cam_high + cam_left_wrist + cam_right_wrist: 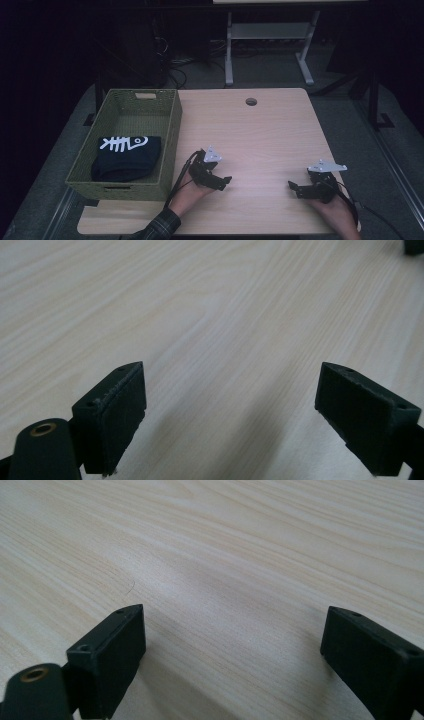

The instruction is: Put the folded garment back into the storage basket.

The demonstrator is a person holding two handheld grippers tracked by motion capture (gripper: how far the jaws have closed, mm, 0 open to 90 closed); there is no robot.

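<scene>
- At the bottom of the high view a plaid sleeve [161,223] leads up to the left gripper [223,182], low centre-left of the frame; the right gripper [294,188] sits low and right of centre, well apart from it.
- Both rest on or hover just over the bare wooden table [260,130]; the pictures do not settle which.
- In the left gripper view the jaws stand wide apart with nothing but wood grain between the pads [122,410]; the right gripper view shows the same, its pads [120,650] spread wide and empty.
- The folded black garment with a white fish-bone print [127,156] lies inside the green woven basket [170,145], at centre-left of the high view, towards the basket's near end.
- Judging from this, the work is either finished with the garment stowed or not yet begun; no grasp is in hand.
- Any next move on the garment calls for the left gripper to rise over the basket's near right wall, which stands between them, then descend on the cloth.
- Farther up, a round cable hole [251,101] marks the tabletop; beyond it stand the white legs of another table [270,45], with cables on the dark floor.
</scene>
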